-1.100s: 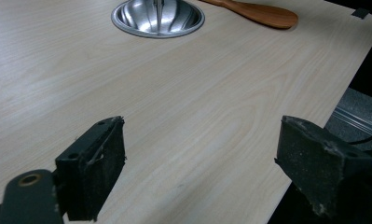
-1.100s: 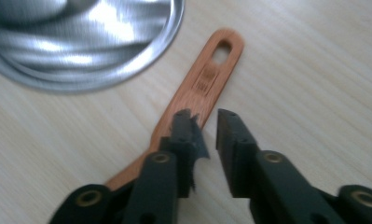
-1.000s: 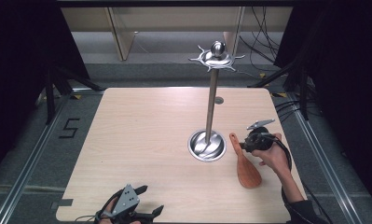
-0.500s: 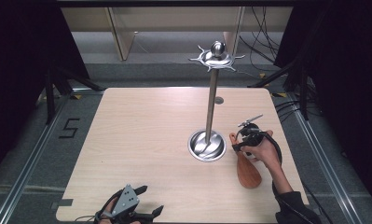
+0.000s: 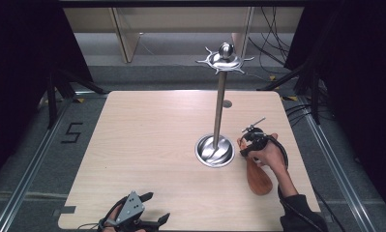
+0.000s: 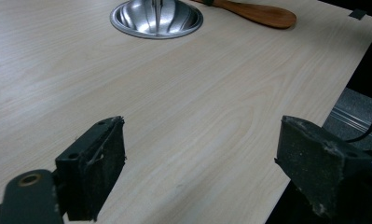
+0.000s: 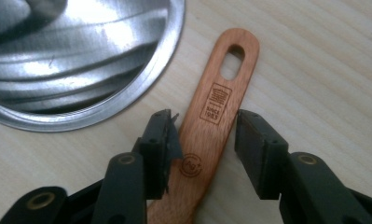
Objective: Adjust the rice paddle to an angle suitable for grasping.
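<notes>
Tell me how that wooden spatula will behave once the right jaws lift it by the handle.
The wooden spatula looks rigid, so probably no flex. Gripped near the hole end, its broad blade may droop. Its flat, smooth handle could slip between the right gripper jaws, which straddle it.

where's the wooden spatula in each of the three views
High view: the wooden spatula lies right of centre on the table, under the right gripper.
Left gripper view: at the top edge, right of centre.
Right gripper view: centre, its handle between the jaws, hole end pointing up.
Shared landmark: the stand's round metal base, right beside the spatula.
</notes>
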The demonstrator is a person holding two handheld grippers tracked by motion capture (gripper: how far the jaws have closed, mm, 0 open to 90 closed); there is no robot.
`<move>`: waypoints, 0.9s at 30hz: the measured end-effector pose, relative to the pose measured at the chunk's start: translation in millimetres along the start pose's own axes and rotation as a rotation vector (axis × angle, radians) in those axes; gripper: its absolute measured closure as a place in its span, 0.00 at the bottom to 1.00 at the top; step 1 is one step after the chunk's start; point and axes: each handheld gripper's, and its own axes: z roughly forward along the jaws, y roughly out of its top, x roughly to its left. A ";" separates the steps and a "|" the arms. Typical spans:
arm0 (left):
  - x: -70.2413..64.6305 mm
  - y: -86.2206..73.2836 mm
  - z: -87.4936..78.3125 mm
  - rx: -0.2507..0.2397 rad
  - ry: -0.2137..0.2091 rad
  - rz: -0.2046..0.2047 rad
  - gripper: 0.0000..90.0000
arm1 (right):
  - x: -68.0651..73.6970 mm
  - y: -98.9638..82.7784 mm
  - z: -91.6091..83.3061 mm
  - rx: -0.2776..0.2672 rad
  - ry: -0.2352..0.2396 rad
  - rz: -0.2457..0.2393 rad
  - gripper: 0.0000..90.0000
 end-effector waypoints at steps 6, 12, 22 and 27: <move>0.6 0.3 -0.4 0.009 -0.001 0.009 0.16 | 1.3 1.5 -1.1 0.025 -0.003 -0.037 0.73; 0.7 0.8 1.2 0.004 -0.008 -0.002 0.16 | -1.8 -5.2 -5.9 0.066 0.007 -0.070 0.73; 0.5 1.3 1.4 0.003 -0.012 -0.004 0.16 | -2.2 -21.0 -16.7 0.154 0.030 -0.126 0.73; 0.3 1.7 0.9 -0.015 -0.015 -0.006 0.16 | -0.2 -28.2 -20.8 0.213 0.056 -0.168 0.73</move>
